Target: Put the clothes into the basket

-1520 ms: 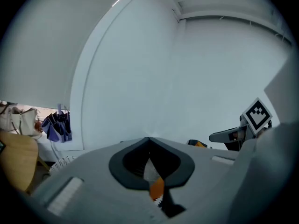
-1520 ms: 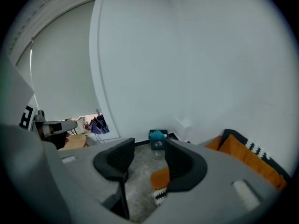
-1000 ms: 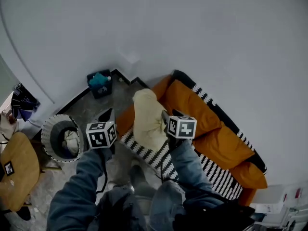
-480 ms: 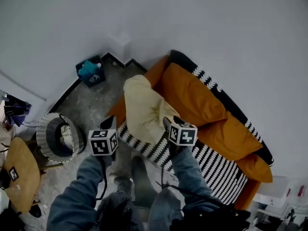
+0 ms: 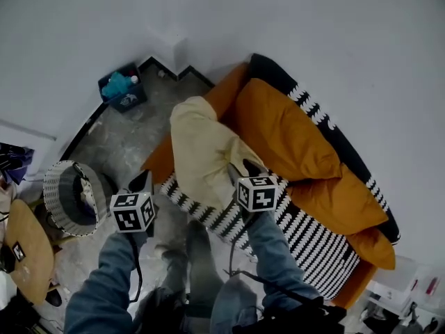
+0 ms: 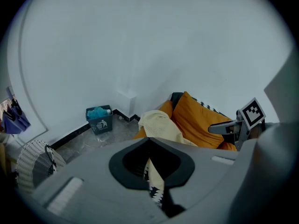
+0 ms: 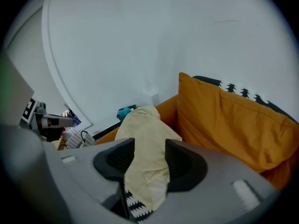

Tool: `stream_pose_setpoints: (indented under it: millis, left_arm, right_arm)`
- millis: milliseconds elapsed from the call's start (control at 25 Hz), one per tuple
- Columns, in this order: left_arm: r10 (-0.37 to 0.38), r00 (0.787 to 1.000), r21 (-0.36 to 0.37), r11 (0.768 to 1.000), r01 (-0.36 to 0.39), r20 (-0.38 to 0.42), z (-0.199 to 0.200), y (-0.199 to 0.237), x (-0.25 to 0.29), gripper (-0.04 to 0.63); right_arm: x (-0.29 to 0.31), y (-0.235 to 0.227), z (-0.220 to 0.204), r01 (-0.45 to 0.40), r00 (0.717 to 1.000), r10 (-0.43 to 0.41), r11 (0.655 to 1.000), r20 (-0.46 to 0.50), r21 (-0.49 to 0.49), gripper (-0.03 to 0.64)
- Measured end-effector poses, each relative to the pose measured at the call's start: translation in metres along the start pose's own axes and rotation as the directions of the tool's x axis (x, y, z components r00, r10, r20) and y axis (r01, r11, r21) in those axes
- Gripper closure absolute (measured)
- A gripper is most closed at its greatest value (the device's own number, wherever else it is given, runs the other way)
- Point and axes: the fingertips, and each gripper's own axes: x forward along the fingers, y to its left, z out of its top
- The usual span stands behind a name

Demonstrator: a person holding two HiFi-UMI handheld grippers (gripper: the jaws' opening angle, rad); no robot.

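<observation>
A person in denim sleeves leans over an orange sofa (image 5: 299,127) with a gripper in each hand. A pale yellow garment (image 5: 201,148), the piece of clothing to be moved, is draped along the sofa's end. Its long axis runs from the far arm of the sofa down to the front edge of the seat, where its near end lies on a black-and-white throw (image 5: 309,239).

The right gripper (image 5: 238,171) is the nearer of the two. It hangs at that near end with its jaws spread apart, and its own view shows the cloth lined up in the gap. The pads do not appear to press on it, so nothing is grasped yet.

The left gripper (image 5: 143,181) hangs over the floor just off the sofa's front. Its jaws look drawn together on nothing.

The basket (image 5: 50,199) stands on the floor to the person's left, beyond the left gripper and well apart from the sofa. Something pale shows inside it.

The coming move likely falls to the right hand: pinch the garment's near end, lift it along its length, then carry it leftward across the body to the basket.
</observation>
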Motion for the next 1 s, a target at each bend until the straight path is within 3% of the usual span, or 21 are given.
stream_pose_setpoints:
  millis: [360, 800, 1000]
  left_arm:
    - [0.087, 0.995, -0.053, 0.995, -0.090, -0.058, -0.018, 0.039, 0.033, 0.594]
    - [0.126, 0.989, -0.088, 0.987, -0.132, -0.074, -0.004, 0.059, 0.068, 0.594]
    - [0.139, 0.988, -0.083, 0.986, -0.144, -0.064, 0.002, 0.068, 0.075, 0.594]
  right_arm:
    - [0.077, -0.018, 0.015, -0.066, 0.997, 0.064, 0.997, -0.036, -0.040, 0.408]
    - [0.144, -0.022, 0.042, -0.122, 0.990, 0.115, 0.989, -0.082, -0.088, 0.407]
    - [0.177, -0.022, 0.051, -0.166, 0.981, 0.155, 0.982, -0.116, -0.092, 0.363]
